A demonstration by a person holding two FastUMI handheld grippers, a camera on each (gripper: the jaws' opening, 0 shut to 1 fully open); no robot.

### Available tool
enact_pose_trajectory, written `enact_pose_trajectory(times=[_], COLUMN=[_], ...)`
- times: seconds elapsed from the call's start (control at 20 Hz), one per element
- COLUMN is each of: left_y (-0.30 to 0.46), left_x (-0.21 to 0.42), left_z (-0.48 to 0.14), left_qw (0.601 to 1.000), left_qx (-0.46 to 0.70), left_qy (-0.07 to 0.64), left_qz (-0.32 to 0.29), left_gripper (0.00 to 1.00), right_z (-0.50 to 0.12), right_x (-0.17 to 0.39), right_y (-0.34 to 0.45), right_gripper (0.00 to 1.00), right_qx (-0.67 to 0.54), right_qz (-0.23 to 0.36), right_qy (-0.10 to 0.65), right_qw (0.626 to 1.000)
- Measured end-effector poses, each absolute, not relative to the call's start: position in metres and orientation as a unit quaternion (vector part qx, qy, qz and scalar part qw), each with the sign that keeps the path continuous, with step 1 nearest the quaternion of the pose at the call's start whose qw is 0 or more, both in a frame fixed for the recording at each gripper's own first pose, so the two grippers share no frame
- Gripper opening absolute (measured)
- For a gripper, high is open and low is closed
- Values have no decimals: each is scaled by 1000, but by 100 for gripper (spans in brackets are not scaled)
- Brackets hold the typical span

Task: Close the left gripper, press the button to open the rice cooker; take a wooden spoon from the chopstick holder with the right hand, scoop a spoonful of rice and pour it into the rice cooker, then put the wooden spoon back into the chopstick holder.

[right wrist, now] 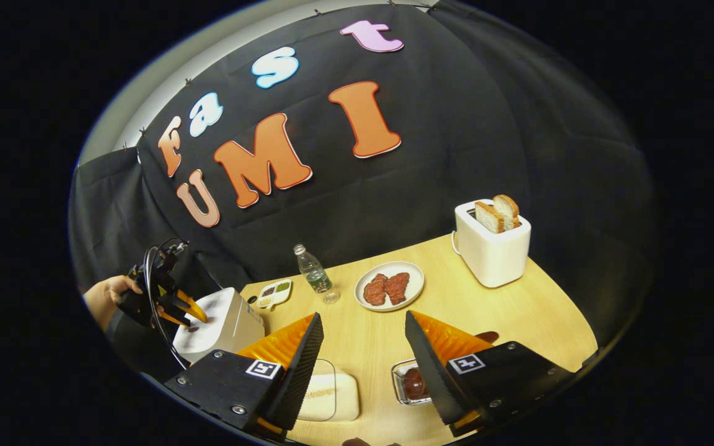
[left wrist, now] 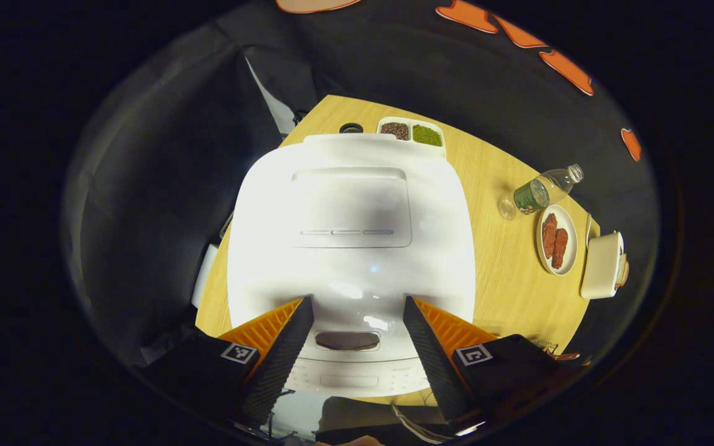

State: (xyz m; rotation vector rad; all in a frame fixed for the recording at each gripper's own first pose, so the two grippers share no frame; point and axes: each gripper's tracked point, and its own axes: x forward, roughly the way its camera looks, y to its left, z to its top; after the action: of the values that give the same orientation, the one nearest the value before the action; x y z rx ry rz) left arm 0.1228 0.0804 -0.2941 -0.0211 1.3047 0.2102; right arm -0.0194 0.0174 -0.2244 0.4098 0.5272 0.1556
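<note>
Left gripper view, tool: the left gripper [left wrist: 357, 322] is hovering above the glossy white rice cooker [left wrist: 351, 248], its fingers standing wide apart.
Left gripper view, target: the dark oval release button [left wrist: 347, 340] is lying between the fingertips, on the cooker's front edge; the lid is down.
Left gripper view, technique: judged from the task, the fingers should be brought together first, then lowered squarely onto the button so the tips do not slide off the smooth shell.
Left gripper view, containers: a white divided tray [left wrist: 411, 132] behind the cooker is holding brown and green grains; a round white plate [left wrist: 556, 239] is carrying two reddish meat pieces; a clear plastic bottle [left wrist: 540, 192] is lying on the wooden table [left wrist: 499, 260].
Right gripper view, tool: the right gripper [right wrist: 363, 347] is waiting with spread, empty fingers over the table.
Right gripper view, containers: a white toaster [right wrist: 492, 248] is holding two bread slices [right wrist: 498, 213]; a small clear dish [right wrist: 411, 382] is holding something dark red.
Right gripper view, task items: the chopstick holder and wooden spoon cannot be made out.
</note>
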Motion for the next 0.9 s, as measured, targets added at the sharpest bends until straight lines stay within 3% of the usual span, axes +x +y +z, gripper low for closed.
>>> enact_pose_trajectory(times=[0.25,0.45,0.65,0.9], left_y=[64,35,8,-11], left_x=[133,127,92,51], left_z=[-267,-176,-95,-39], left_qw=[892,960,989,997], left_qx=[30,12,43,48], left_qy=[448,280,144,58], left_qz=[49,20,-11,-35], left_gripper=[100,100,100,100], right_z=[-202,-169,-124,-83], right_x=[-3,12,23,26], right_y=[41,58,73,86], right_gripper=[83,83,83,83], right_qx=[154,138,114,98], right_qz=[85,86,92,110], right_qy=[218,172,113,69], right_qw=[960,972,983,987])
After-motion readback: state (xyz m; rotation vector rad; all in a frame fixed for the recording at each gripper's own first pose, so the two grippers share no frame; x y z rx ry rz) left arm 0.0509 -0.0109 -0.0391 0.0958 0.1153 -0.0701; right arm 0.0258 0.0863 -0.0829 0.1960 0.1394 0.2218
